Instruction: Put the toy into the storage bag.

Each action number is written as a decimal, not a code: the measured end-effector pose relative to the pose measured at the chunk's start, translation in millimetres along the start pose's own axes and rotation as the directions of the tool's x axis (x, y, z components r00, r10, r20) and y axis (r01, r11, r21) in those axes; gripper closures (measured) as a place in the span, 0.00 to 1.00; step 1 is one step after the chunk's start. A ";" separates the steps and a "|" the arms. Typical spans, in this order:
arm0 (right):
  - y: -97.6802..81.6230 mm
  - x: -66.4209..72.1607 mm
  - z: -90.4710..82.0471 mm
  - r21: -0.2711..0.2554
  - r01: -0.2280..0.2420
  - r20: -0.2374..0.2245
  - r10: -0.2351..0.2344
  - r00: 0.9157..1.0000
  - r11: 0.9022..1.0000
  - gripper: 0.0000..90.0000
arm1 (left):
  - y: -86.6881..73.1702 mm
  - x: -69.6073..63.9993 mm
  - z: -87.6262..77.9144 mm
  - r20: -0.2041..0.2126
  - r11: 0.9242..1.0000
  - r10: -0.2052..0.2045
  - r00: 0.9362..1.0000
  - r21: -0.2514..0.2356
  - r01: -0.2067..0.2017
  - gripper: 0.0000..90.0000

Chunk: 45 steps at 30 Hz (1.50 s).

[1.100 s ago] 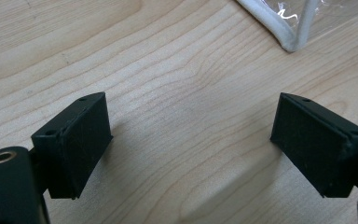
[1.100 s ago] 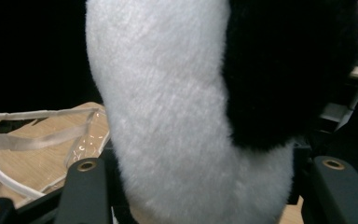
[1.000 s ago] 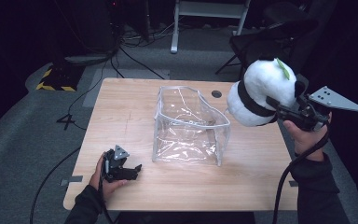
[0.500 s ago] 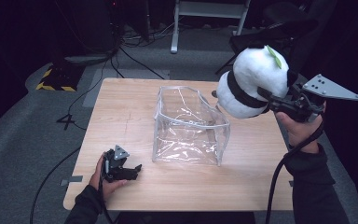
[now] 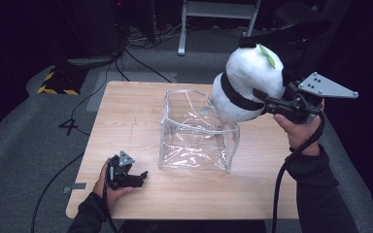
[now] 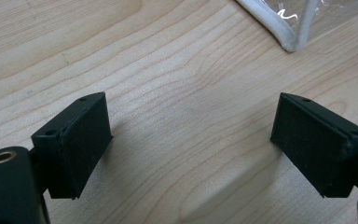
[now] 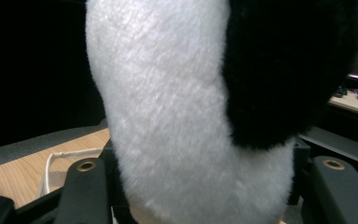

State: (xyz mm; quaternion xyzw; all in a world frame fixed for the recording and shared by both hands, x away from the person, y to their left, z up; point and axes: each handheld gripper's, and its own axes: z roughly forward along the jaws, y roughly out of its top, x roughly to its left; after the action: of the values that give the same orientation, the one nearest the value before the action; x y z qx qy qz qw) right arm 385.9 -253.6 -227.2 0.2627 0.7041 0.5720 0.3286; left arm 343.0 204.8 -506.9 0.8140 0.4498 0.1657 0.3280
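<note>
Right gripper [image 5: 267,103] raised above the tabletop's [image 5: 126,111] right side, fingers clenched on a white-and-black plush toy [image 5: 245,85]. Toy held in the air, its lower end just over the far right rim of a clear plastic bag [image 5: 196,131] standing open mid-tabletop. In the right gripper view, white and black fur [image 7: 191,102] pressed between the fingers. Left gripper [image 5: 138,178] resting near the tabletop's near left edge, fingers [image 6: 74,140] spread apart and empty, bag corner [image 6: 291,35] just beyond them.
</note>
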 end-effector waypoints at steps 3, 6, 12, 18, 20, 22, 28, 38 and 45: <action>1.2 4.9 4.7 -0.006 -0.003 -0.018 0.003 1.000 1.000 0.46 | 0.0 0.0 0.1 0.000 1.000 0.001 1.000 -0.001 -0.001 0.13; 1.6 11.3 10.4 -0.004 0.006 -0.034 -0.006 0.999 1.000 0.46 | 0.1 0.4 0.0 -0.002 1.000 0.006 1.000 0.001 -0.006 0.13; 2.3 23.8 23.3 0.008 0.023 -0.070 -0.022 0.997 1.000 0.46 | 0.1 0.4 -0.1 -0.001 1.000 0.006 1.000 0.002 -0.006 0.13; 3.3 39.5 38.6 0.023 0.046 -0.110 -0.043 0.993 0.999 0.46 | 0.1 0.4 0.1 0.000 1.000 0.004 1.000 0.001 -0.004 0.13; 3.3 43.9 43.6 0.031 0.051 -0.113 -0.047 0.992 0.998 0.46 | 0.1 0.4 0.0 0.000 1.000 0.004 1.000 0.001 -0.004 0.13; 3.0 47.6 48.0 0.034 0.055 -0.124 -0.051 0.991 0.998 0.45 | 0.1 0.4 0.0 0.000 1.000 0.004 1.000 0.001 -0.004 0.13; 2.6 54.7 59.4 0.049 0.064 -0.142 -0.057 0.988 0.997 0.45 | 0.1 0.4 0.0 -0.001 1.000 0.004 1.000 0.001 -0.004 0.13; -0.9 65.4 76.0 0.079 0.071 -0.175 -0.056 0.983 0.994 0.45 | 0.1 0.5 0.0 -0.002 1.000 0.007 1.000 0.001 -0.007 0.13; -4.3 72.1 84.5 0.101 0.073 -0.200 -0.052 0.978 0.992 0.45 | 0.1 0.5 0.0 -0.002 1.000 0.006 1.000 0.001 -0.006 0.13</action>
State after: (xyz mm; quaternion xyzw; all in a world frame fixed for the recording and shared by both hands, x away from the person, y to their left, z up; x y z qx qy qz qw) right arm 403.8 -147.2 -254.0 0.1998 0.7708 0.5459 0.2606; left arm 343.4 205.2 -506.8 0.8154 0.4477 0.1675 0.3266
